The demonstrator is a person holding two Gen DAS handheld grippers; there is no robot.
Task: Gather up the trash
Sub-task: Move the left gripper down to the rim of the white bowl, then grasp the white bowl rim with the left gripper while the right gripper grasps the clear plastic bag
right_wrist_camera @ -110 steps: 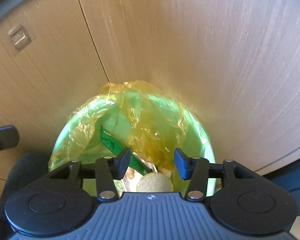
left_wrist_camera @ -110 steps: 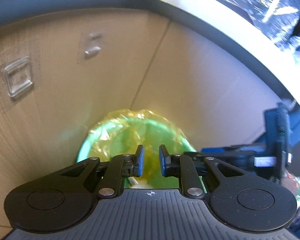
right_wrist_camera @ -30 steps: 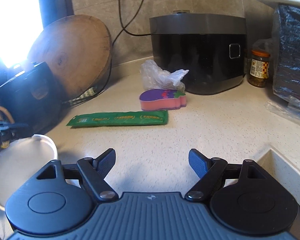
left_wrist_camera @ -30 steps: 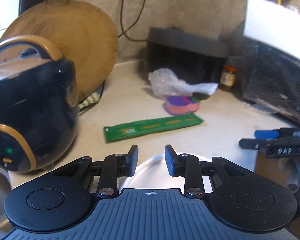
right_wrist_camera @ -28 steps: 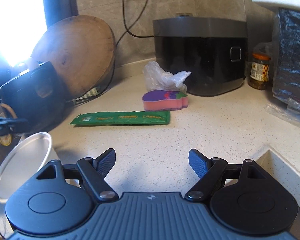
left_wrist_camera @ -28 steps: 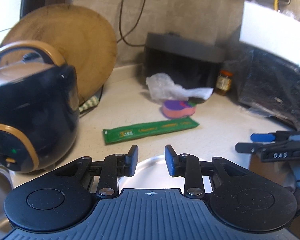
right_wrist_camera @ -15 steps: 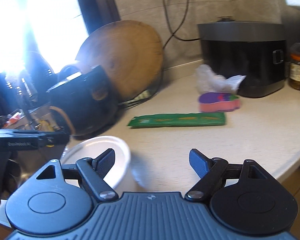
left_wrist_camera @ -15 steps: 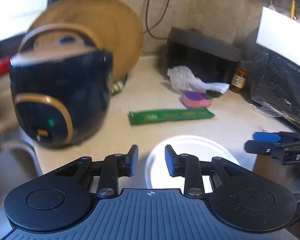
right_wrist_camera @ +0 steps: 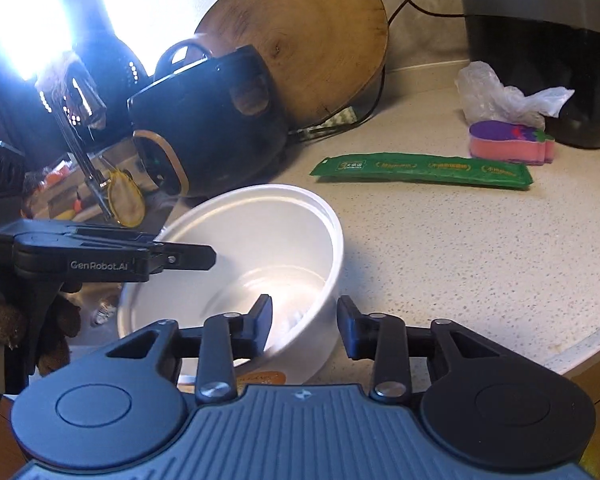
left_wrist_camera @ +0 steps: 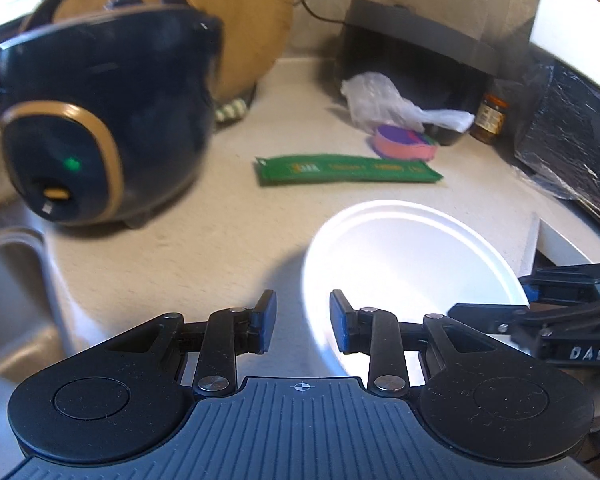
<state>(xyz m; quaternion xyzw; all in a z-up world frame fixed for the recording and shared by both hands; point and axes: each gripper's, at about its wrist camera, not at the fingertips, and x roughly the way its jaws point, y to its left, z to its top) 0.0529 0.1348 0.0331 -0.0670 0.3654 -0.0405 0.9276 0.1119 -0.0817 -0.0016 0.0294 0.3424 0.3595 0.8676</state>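
Note:
A white disposable bowl stands near the counter's front edge. My left gripper straddles the bowl's left rim, and a gap shows beside each pad. My right gripper has one finger inside the bowl and one outside its near wall. Its jaws are closing, and the pads do not visibly press. Farther back lie a long green wrapper and a crumpled clear plastic bag.
A dark rice cooker stands left of the bowl, with a round wooden board behind it. A pink and purple sponge, a black appliance and a jar are at the back. A sink lies at the left.
Both grippers have come from the bin by the cabinet to the counter. Over the last second they closed in on the white bowl, and the right jaws narrowed around its wall.

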